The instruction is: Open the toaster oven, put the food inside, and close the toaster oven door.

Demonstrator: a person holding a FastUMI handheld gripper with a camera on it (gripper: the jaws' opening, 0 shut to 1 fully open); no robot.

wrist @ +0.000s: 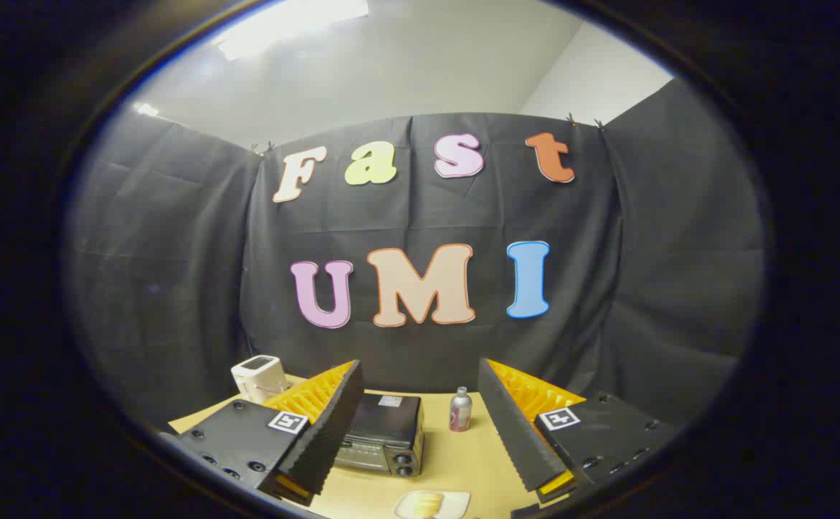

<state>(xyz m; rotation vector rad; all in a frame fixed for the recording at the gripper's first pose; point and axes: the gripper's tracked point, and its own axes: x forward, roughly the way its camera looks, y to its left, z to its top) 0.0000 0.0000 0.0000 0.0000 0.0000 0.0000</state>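
Black cloth walls close off the booth behind a pale tabletop [456,461], where the toaster oven [383,436] sits with its door shut, partly behind one finger of the gripper [420,425]. The fingers are spread wide and hold nothing. Nearer than the toaster oven lies a small plate [456,497] of food [427,503]; beside the toaster oven stands a bottle [460,409], and beyond it a white appliance [259,376]. Opening comes first: the gripper should descend squarely toward the door's top edge, where the handle probably is, and pull outward without nudging the bottle
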